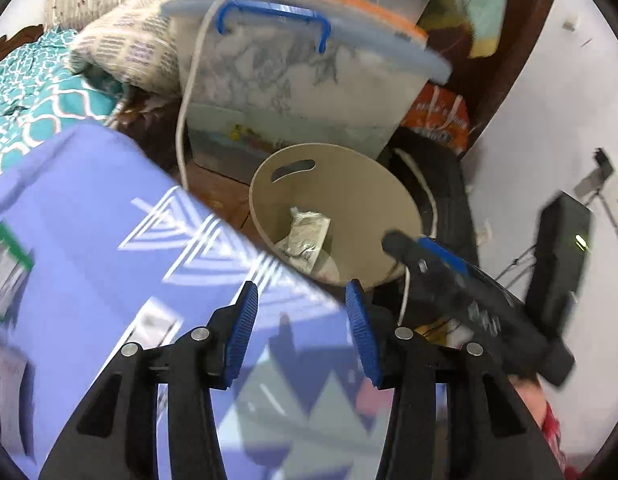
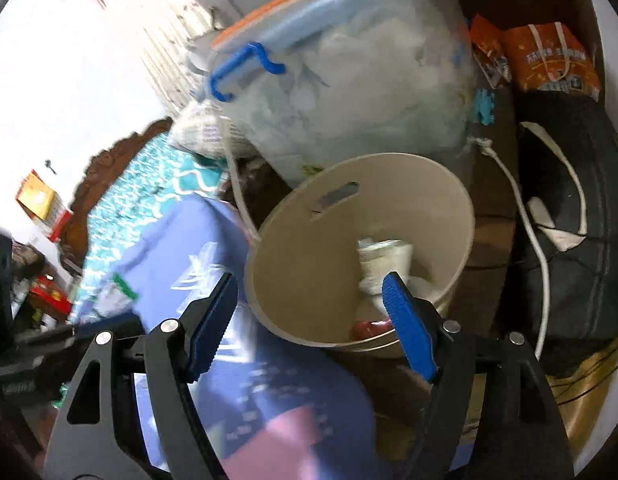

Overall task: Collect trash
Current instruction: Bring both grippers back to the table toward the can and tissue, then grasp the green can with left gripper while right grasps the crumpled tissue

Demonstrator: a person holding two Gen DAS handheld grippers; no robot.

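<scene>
A beige round trash bin (image 1: 361,196) stands on the floor beside the bed, with crumpled silver and white wrappers (image 1: 305,234) inside. In the right wrist view the bin (image 2: 309,264) holds white crumpled trash (image 2: 383,260) and something red (image 2: 371,328) at the bottom. My left gripper (image 1: 301,304) is open and empty, over the purple bedsheet (image 1: 89,220) just short of the bin. My right gripper (image 2: 309,300) is open and empty, its right finger over the bin's mouth. The right gripper also shows in the left wrist view (image 1: 449,276), at the bin's right rim.
A clear storage box with a blue handle (image 1: 285,80) stands behind the bin. A white cable (image 1: 185,112) hangs beside it. A black bag (image 2: 569,216) and an orange bag (image 2: 549,60) lie to the right. A teal patterned quilt (image 1: 33,100) covers the bed on the left.
</scene>
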